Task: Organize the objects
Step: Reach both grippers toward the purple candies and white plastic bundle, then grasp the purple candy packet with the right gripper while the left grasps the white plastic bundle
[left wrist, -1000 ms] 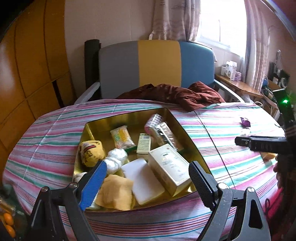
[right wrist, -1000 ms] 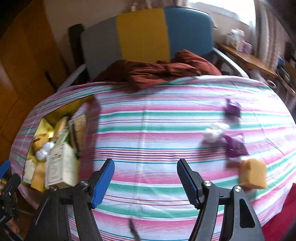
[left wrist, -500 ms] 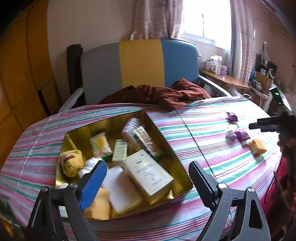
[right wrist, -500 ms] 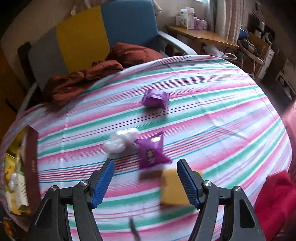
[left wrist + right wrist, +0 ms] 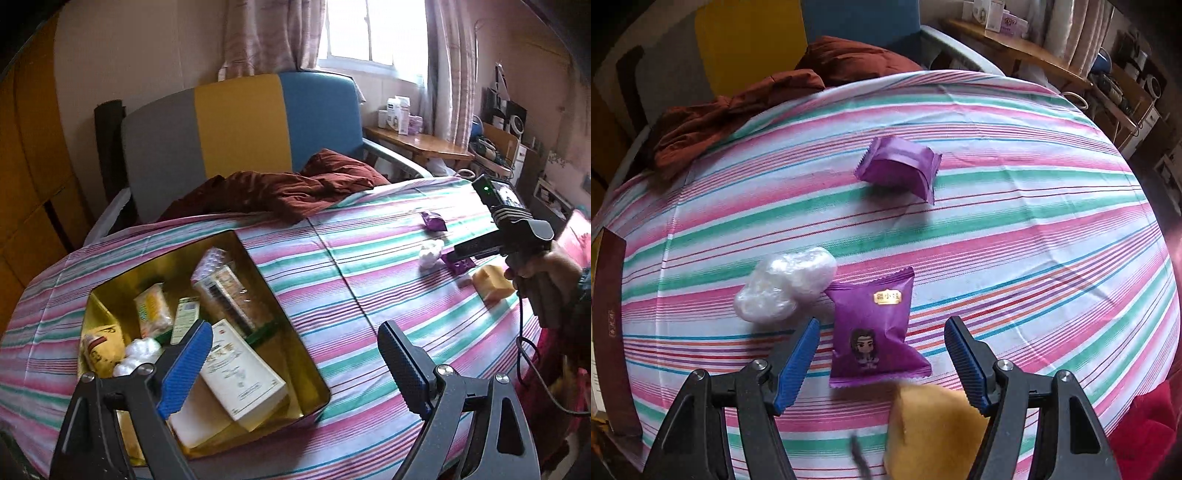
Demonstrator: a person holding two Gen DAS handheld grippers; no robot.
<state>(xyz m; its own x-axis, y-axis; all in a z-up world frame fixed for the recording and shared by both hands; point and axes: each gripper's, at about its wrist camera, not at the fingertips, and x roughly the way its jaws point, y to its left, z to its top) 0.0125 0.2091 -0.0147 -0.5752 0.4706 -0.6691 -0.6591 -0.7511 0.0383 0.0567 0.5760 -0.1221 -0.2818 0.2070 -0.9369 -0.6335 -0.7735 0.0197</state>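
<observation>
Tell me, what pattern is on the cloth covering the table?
The tablecloth has pink, green and white stripes, clearest in the right wrist view.

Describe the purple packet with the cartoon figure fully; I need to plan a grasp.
The purple packet is a glossy, puffed foil-like pouch with crimped ends, a gold label above a cartoon figure. It lies flat on the striped cloth, between the right gripper's open jaws, unpinched. Its upper left corner meets the white wrapped bundle.

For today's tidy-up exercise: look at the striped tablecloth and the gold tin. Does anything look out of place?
Yes. Four small items lie loose on the cloth, outside the gold tin: two purple packets, a white wrapped bundle and a yellow block. The rest are already in the tin.
</observation>
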